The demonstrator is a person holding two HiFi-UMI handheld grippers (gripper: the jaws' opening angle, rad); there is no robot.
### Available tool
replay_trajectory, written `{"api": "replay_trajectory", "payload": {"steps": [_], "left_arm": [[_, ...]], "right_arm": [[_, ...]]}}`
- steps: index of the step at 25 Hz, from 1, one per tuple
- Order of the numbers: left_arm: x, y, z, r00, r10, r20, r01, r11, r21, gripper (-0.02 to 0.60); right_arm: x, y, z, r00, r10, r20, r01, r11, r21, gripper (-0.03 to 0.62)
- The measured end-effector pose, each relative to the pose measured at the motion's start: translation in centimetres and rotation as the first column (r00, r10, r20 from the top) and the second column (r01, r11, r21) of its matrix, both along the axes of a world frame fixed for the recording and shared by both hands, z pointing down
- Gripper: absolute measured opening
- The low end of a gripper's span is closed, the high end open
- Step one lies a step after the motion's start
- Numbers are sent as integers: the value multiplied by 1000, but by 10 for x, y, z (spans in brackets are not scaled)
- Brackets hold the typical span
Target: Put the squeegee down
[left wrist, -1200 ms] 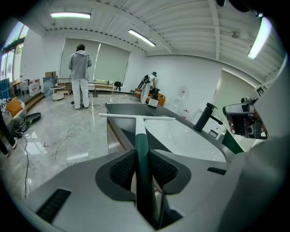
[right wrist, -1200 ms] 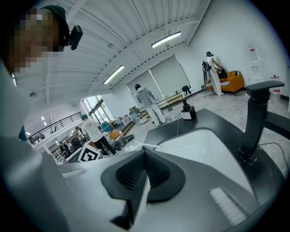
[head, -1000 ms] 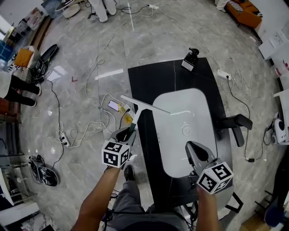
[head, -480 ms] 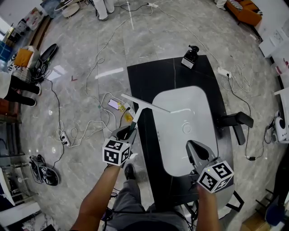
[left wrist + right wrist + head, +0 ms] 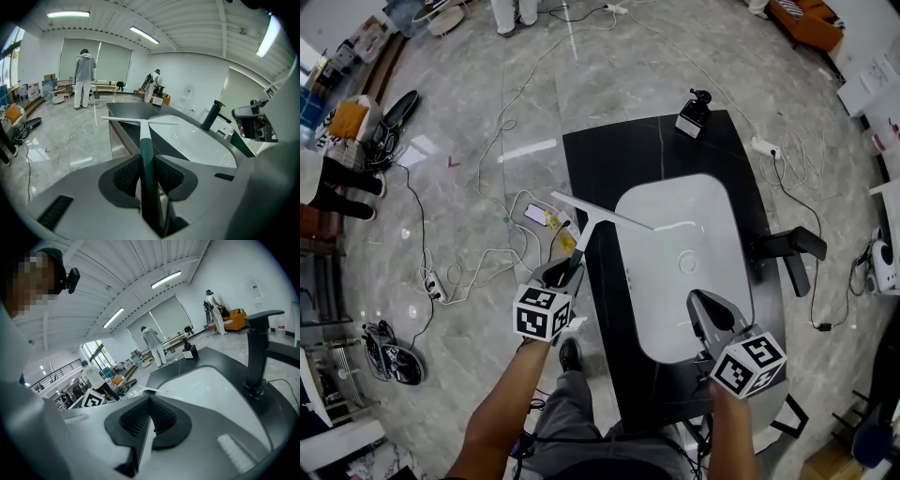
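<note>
The squeegee (image 5: 584, 228) has a dark green handle and a long white T-shaped blade. My left gripper (image 5: 564, 274) is shut on its handle (image 5: 146, 154), at the left edge of the black counter (image 5: 605, 164). The blade (image 5: 140, 121) lies crosswise ahead of the jaws, its right end over the rim of the white basin (image 5: 675, 272). I cannot tell whether the blade touches the counter. My right gripper (image 5: 705, 309) is over the near right part of the basin, shut (image 5: 151, 416) with nothing between its pads.
A black faucet (image 5: 255, 350) stands on the counter's right side. A small black device (image 5: 693, 114) sits at the counter's far end. Cables (image 5: 502, 253) and a phone (image 5: 536, 217) lie on the marble floor to the left. People stand far off in the room.
Both grippers and the squeegee keep their places. Only the head camera's view has drifted slightly.
</note>
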State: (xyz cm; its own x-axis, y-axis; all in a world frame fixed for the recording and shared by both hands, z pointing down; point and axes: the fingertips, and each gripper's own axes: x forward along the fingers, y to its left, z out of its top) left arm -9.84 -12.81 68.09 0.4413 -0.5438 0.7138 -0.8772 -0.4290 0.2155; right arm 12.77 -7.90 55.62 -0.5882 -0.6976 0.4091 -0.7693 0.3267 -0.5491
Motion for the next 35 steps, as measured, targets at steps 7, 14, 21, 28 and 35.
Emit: {"api": "replay_trajectory", "payload": {"steps": [7,14,21,28,35], "left_arm": [[6,5,-3,1000,17,-8,-17,1000,-7,94],[16,8,-5,1000,25,-19,-26,1000,-9,94],[25,7,-5,999,24,-25,-24,1000,-13,94],[31,10,-4,1000,17,-22,-17,1000,-13,94],[39,9,2,1000,9,-21,-9,1000,-11,94]], "right_arm": [[2,9,2,1000,7,9,-7,1000,-11,11],[6,16,8,1000,18,18,-17,999,-27,11],[7,21,12,999,20,28,-19,999,-36,11],[12,27,18,999,32,36,-30,998,-50,11],[16,30,24,998,42,41,-40,998,-58,11]]}}
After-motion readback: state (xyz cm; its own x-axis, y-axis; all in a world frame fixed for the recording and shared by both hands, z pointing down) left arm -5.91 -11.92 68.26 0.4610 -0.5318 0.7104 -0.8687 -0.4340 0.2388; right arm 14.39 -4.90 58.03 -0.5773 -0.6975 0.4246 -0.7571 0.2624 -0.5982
